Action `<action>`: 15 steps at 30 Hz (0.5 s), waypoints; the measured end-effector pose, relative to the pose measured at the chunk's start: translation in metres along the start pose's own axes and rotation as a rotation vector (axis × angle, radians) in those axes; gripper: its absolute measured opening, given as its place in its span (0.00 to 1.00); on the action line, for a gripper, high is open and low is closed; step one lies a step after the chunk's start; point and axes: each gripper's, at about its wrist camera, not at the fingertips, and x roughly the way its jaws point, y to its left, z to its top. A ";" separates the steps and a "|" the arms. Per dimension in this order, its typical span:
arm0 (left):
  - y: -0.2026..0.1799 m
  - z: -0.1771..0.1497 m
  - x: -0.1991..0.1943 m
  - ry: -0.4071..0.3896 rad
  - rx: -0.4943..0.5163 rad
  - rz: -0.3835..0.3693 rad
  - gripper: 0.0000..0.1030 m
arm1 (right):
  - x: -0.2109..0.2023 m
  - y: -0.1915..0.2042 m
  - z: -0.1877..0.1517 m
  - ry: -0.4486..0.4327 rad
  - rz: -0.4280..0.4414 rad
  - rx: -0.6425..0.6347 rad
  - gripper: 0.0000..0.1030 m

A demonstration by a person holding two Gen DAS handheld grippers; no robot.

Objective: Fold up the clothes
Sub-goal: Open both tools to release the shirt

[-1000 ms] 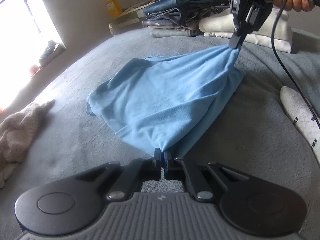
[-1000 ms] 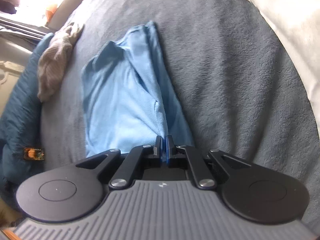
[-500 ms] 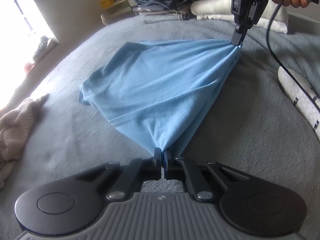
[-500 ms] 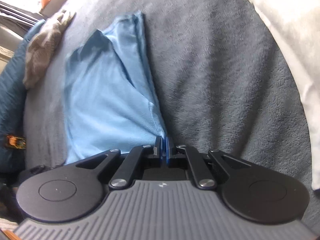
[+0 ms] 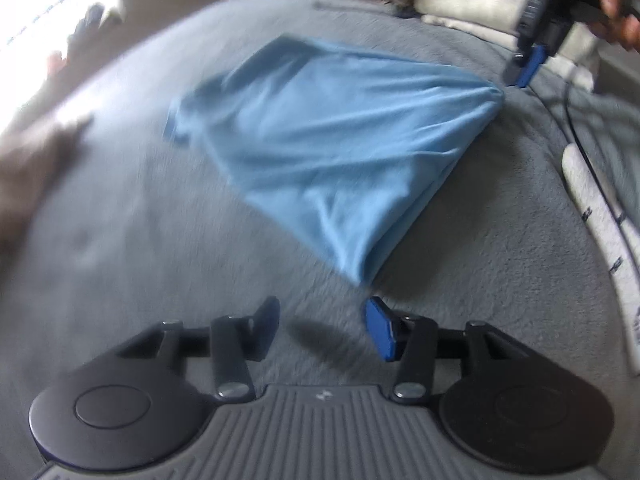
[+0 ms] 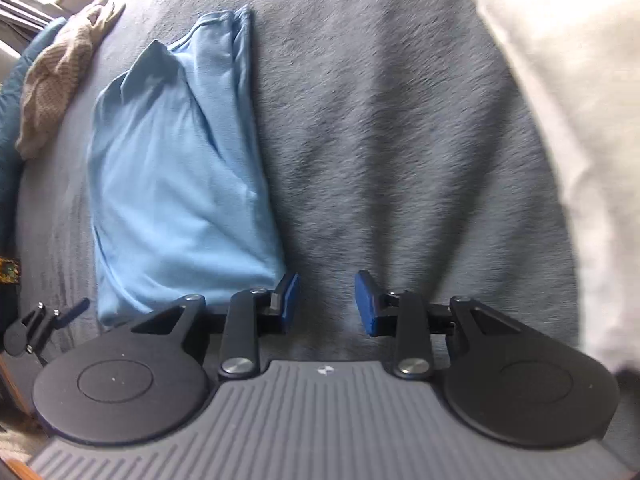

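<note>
The left wrist view sits low over the grey blanket [image 5: 120, 248], looking past its open left gripper [image 5: 322, 328] toward the far edge's stacks. The right wrist view looks steeply down, close above the blanket [image 6: 400, 120], over the right gripper [image 6: 326, 304]. Both share the blue cloth [image 5: 340, 148] [image 6: 172, 184]; each shows the other gripper.

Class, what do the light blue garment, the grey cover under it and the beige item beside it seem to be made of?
Light blue garment: thin, matte knit, probably cotton jersey; it drapes in soft folds. Grey cover: plush fleece, going by its brushed nap. Beige item: chunky knit, likely wool or acrylic; a coarse looped texture shows.
</note>
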 end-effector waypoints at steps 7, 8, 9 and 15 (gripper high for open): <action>0.056 0.024 -0.006 -0.009 -0.189 -0.119 0.47 | -0.028 0.034 0.041 -0.120 -0.044 -0.187 0.29; 0.062 0.030 -0.005 -0.022 -0.213 -0.161 0.51 | -0.027 0.041 0.049 -0.135 -0.030 -0.196 0.29; 0.058 0.032 0.000 -0.022 -0.195 -0.178 0.53 | -0.024 0.048 0.057 -0.141 -0.010 -0.202 0.29; 0.034 0.041 0.028 -0.018 -0.090 -0.275 0.48 | 0.008 0.083 0.097 -0.146 0.024 -0.281 0.29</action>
